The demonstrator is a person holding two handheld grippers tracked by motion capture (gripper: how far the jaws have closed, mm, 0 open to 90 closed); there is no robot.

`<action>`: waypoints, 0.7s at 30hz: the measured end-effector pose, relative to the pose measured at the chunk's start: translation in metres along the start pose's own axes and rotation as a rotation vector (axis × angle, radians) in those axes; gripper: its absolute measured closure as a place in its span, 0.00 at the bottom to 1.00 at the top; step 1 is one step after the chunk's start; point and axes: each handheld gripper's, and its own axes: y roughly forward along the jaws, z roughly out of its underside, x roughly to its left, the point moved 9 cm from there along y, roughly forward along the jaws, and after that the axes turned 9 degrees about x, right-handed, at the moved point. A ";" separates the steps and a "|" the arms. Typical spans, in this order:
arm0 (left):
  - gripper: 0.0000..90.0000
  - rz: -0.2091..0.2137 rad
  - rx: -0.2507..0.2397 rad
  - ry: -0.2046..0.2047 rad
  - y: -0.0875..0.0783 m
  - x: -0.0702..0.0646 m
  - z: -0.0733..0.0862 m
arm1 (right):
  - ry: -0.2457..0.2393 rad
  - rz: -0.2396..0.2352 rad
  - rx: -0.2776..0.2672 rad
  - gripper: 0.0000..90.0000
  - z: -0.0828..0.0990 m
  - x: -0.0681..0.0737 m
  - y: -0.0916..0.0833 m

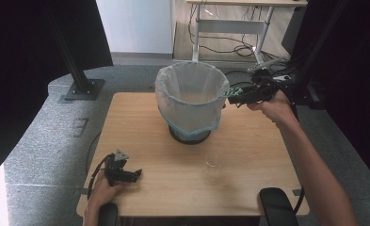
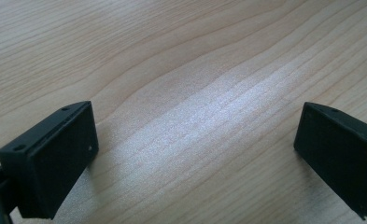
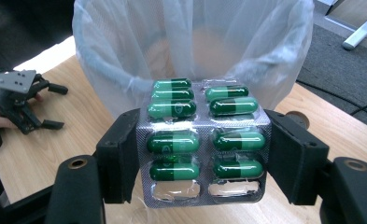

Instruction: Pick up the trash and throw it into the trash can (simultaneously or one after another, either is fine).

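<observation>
1. The blister pack (image 3: 203, 140) is a silver foil card with clear plastic bubbles set in two columns. Most bubbles hold a capsule that is half light green and half dark green.
2. The two bubbles in the row nearest the right gripper's camera are crushed flat and hold no capsule. The foil around them looks crinkled and catches the light.
3. The right gripper (image 3: 203, 154) is clamped on the blister pack, one black jaw pressing each long edge. The card lies flat between them with its bubble side facing the camera.
4. In the high view the right gripper (image 1: 241, 95) holds the blister pack (image 1: 231, 92) just beside the rim of the bin (image 1: 190, 101), on the bin's right side, raised above the table (image 1: 248, 155).
5. In the right gripper view the far end of the pack overlaps the near wall of the bin (image 3: 125, 70). Whether it touches the liner cannot be told.
6. The bin is lined with a thin, cloudy white plastic bag that folds over its rim, with a blue edge hanging lower down. It stands on a dark round base.
7. The left gripper (image 1: 126, 174) rests on the table well apart from the bin, toward the near left corner. Its jaws stand wide apart with bare wood (image 2: 186, 93) between them.
8. A clear drinking glass (image 1: 214, 165) stands on the table on the near side of the bin.
</observation>
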 end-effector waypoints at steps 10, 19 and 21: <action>0.00 0.000 0.000 0.001 0.000 0.000 0.000 | -0.023 0.019 0.003 0.37 -0.030 0.000 0.004; 0.00 0.000 0.000 0.001 0.000 0.000 0.000 | -0.037 0.024 0.004 0.37 -0.052 0.003 0.012; 0.00 0.000 0.000 0.001 0.000 0.000 0.000 | -0.043 0.024 0.002 0.37 -0.057 0.004 0.014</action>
